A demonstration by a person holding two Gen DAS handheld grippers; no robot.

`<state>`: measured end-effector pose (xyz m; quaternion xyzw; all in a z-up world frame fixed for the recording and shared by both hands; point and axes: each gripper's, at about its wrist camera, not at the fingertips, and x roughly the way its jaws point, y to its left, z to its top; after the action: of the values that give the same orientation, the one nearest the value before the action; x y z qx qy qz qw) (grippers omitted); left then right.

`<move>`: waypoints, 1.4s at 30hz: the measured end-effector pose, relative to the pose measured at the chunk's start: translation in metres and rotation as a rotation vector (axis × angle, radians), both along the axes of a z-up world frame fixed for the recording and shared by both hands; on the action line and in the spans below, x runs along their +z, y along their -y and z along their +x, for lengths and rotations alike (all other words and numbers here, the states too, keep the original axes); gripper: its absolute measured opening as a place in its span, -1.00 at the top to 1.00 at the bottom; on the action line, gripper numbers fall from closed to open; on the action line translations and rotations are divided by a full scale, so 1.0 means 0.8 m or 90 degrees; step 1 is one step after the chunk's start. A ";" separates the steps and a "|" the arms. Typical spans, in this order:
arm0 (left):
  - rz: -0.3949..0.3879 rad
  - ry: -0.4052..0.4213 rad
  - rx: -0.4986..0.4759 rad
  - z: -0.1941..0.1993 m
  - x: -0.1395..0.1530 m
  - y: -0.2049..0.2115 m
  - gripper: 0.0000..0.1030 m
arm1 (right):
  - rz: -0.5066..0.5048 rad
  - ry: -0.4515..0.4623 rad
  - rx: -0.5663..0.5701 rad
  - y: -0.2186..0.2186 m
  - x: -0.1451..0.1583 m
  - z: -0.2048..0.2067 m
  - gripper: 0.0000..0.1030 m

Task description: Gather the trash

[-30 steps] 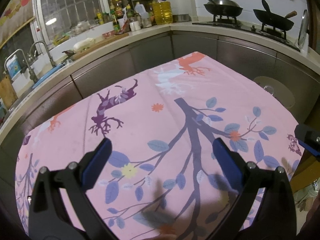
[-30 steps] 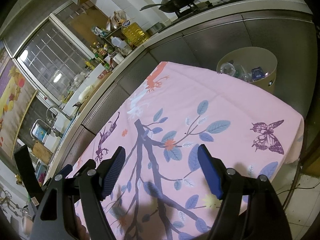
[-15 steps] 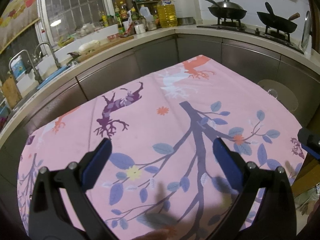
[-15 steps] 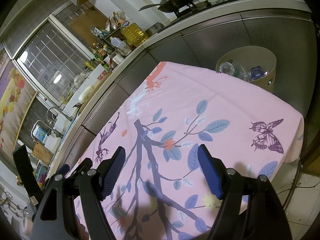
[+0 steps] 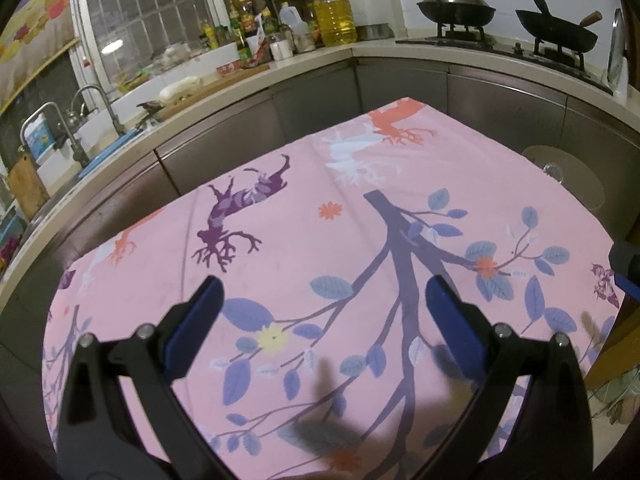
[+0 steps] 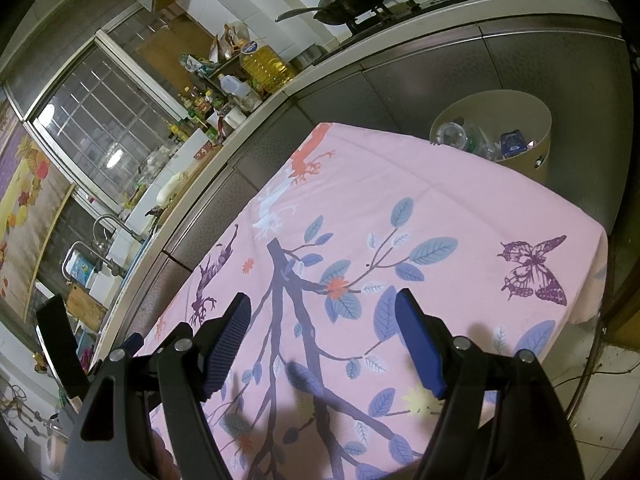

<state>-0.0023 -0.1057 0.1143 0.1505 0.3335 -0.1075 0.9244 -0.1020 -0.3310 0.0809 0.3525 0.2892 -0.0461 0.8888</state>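
Right wrist: bin [image 6: 545,148] beyond tablecloth [image 6: 460,204] edge

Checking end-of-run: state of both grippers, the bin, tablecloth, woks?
Left gripper: open, holding nothing.
Right gripper: open, holding nothing.
Bin: upright beside the table, trash inside.
Tablecloth: spread flat, no trash on it.
Lidded wok: on the stove.
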 end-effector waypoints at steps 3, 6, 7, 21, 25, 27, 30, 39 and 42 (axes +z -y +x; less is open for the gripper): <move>0.003 0.001 -0.001 -0.001 -0.002 0.001 -0.88 | 0.001 0.000 -0.001 -0.001 -0.002 -0.002 -0.40; 0.007 -0.001 -0.003 -0.002 -0.006 0.004 -0.88 | 0.001 0.000 0.000 0.001 -0.001 -0.001 -0.40; 0.011 -0.001 -0.005 -0.002 -0.008 0.005 -0.88 | 0.002 0.000 -0.001 0.000 -0.001 -0.002 -0.40; 0.031 -0.016 -0.025 -0.005 -0.016 0.016 -0.88 | 0.006 -0.001 -0.003 0.002 -0.004 -0.003 -0.40; 0.037 -0.018 -0.031 -0.005 -0.017 0.019 -0.88 | 0.007 -0.001 -0.005 0.002 -0.006 -0.005 -0.40; 0.038 -0.019 -0.032 -0.006 -0.017 0.020 -0.88 | 0.008 -0.001 -0.005 0.004 -0.007 -0.005 -0.40; 0.040 -0.020 -0.032 -0.006 -0.017 0.021 -0.88 | 0.010 -0.001 -0.007 0.005 -0.008 -0.006 -0.40; 0.040 -0.022 -0.033 -0.005 -0.018 0.020 -0.88 | 0.011 -0.002 -0.005 0.003 -0.009 -0.007 -0.40; 0.040 -0.022 -0.033 -0.005 -0.018 0.021 -0.88 | 0.012 -0.003 -0.005 0.002 -0.009 -0.007 -0.40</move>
<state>-0.0062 -0.1226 0.1000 0.1861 0.3483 -0.1235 0.9104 -0.1075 -0.3330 0.0740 0.3617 0.2900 -0.0481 0.8847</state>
